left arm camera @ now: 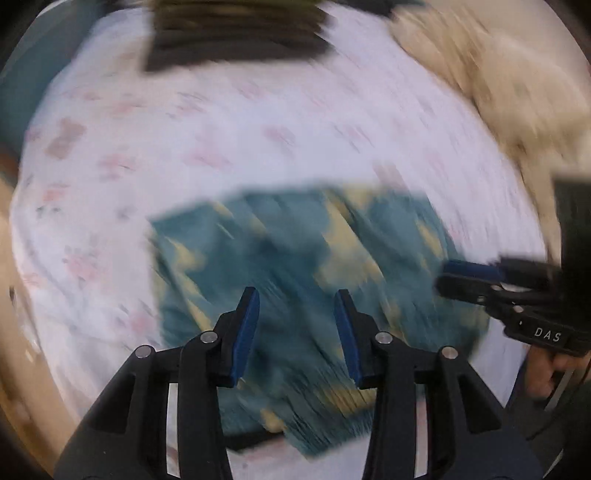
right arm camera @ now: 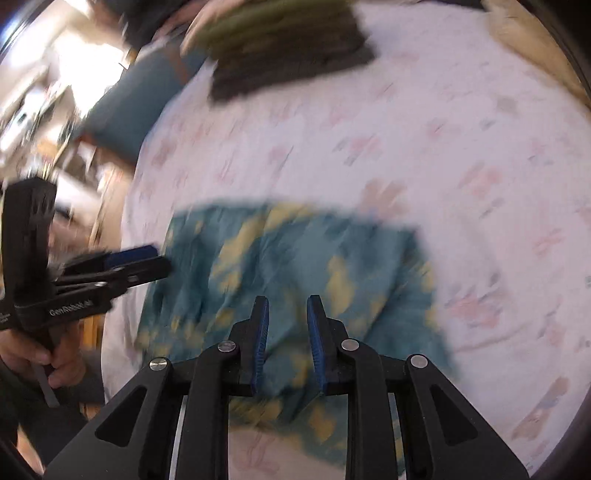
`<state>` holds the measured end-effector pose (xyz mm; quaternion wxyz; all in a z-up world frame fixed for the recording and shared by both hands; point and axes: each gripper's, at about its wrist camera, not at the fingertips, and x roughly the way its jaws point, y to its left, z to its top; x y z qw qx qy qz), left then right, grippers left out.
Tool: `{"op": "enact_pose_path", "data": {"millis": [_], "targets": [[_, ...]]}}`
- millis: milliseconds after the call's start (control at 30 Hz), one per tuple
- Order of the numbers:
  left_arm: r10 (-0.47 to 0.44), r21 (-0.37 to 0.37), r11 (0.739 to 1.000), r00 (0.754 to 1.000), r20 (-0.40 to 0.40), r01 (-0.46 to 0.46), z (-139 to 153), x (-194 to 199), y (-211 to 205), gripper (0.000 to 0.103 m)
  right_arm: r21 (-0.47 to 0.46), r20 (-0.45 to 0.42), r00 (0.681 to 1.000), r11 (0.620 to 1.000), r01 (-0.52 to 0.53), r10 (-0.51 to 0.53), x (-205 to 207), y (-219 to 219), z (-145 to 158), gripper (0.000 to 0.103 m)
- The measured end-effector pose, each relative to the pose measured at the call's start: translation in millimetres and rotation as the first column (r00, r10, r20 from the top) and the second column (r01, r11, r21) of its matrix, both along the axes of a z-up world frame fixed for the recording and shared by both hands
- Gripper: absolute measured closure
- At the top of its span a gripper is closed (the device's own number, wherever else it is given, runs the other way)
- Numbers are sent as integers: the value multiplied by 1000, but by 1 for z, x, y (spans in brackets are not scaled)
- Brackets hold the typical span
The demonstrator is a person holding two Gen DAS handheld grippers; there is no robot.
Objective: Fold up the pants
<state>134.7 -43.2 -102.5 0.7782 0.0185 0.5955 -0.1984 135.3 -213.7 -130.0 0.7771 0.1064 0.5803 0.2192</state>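
Note:
The pants (left arm camera: 295, 266) are teal with yellow patches and lie folded in a rough rectangle on a white floral bedsheet (left arm camera: 166, 147); both views are motion-blurred. My left gripper (left arm camera: 297, 306) hovers open over the pants' near half, nothing between its blue pads. My right gripper (right arm camera: 287, 314) hovers over the pants (right arm camera: 288, 258) too, its jaws partly open and empty. In the left wrist view the right gripper (left arm camera: 465, 277) sits at the pants' right edge. In the right wrist view the left gripper (right arm camera: 147, 262) sits at their left edge.
A stack of dark folded clothes (left arm camera: 236, 33) lies at the far side of the bed, also in the right wrist view (right arm camera: 288, 48). A cream fluffy blanket (left arm camera: 498, 81) lies at the far right. A blue cushion (right arm camera: 136, 107) sits off the bed's left side.

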Motion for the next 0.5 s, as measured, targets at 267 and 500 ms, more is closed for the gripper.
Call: {"op": "enact_pose_path", "data": {"millis": [267,500], "targets": [[-50,71,996,998,-26,52,-7,-43,-3,63,-89,-102,989,990,-112,103,-54,7,-13,79],[65,123,991,991,-116,-51,-41,-20,15,63,-6,-107,993,999,40,-40,-29,-8,-27,79]]}}
